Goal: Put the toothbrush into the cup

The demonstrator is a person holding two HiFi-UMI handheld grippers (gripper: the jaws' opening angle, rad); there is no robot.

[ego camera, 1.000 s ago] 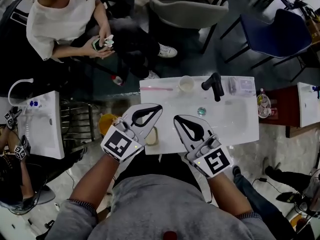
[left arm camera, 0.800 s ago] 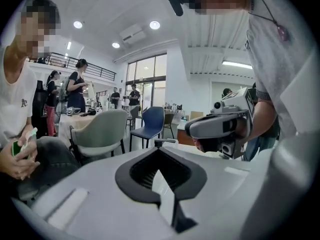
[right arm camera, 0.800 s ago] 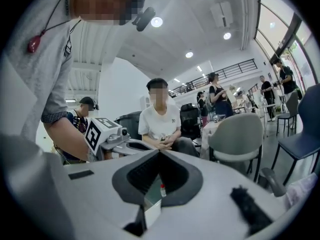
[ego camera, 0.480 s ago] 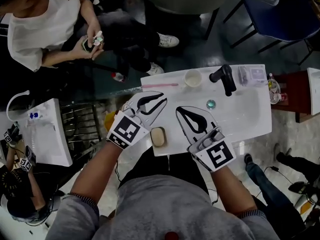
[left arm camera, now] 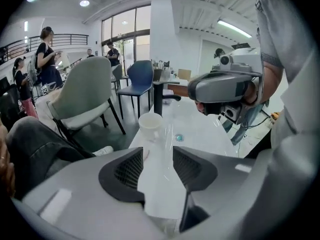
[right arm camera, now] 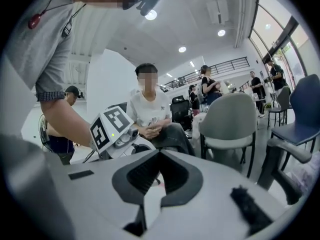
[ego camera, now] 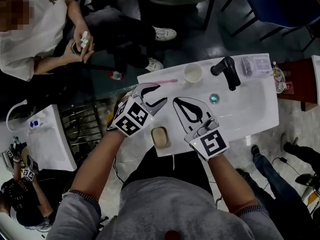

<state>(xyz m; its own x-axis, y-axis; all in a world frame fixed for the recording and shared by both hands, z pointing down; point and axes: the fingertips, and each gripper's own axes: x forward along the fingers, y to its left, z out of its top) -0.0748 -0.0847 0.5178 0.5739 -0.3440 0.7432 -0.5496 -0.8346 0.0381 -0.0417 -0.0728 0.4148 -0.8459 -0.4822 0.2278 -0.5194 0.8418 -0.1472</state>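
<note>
Two tools hover over the white sink (ego camera: 250,106), and neither holds anything. Step in hand, by my read: the approach to pick-up, as the toothbrush (ego camera: 161,81) isn't grasped yet. It's pink and lies flat on the sink's far-left rim, running side to side in the head view. It's just left of the cup (ego camera: 192,73) and apart from it as far as I can tell.

The left tool (ego camera: 161,94) sits just short of the brush and points down toward it. Its jaws have just been opening and stand wide apart, w/ only bare sink surface between them. The right tool (ego camera: 175,100) is nearer the sink's middle, jaw tips pressed together, nothing in them.

Next move, prob.: the left tool goes fwd a bit & down so its jaws straddle the thin handle, then closes. The brush lies flat on a hard surface, so the jaws need to get low w/o skidding it off the rim. A grip near mid-handle should make tipping it upright over the cup easier.

Containers:
- The cup is white and upright by the black faucet (ego camera: 227,72). It looks empty from above, no brush in it.
- The sink bowl holds nothing but its drain plug (ego camera: 214,98).
- A beige soap bar (ego camera: 160,137) lies on the near rim.
- A small clear tray (ego camera: 255,64) sits right of the faucet, contents too small to tell.
</note>
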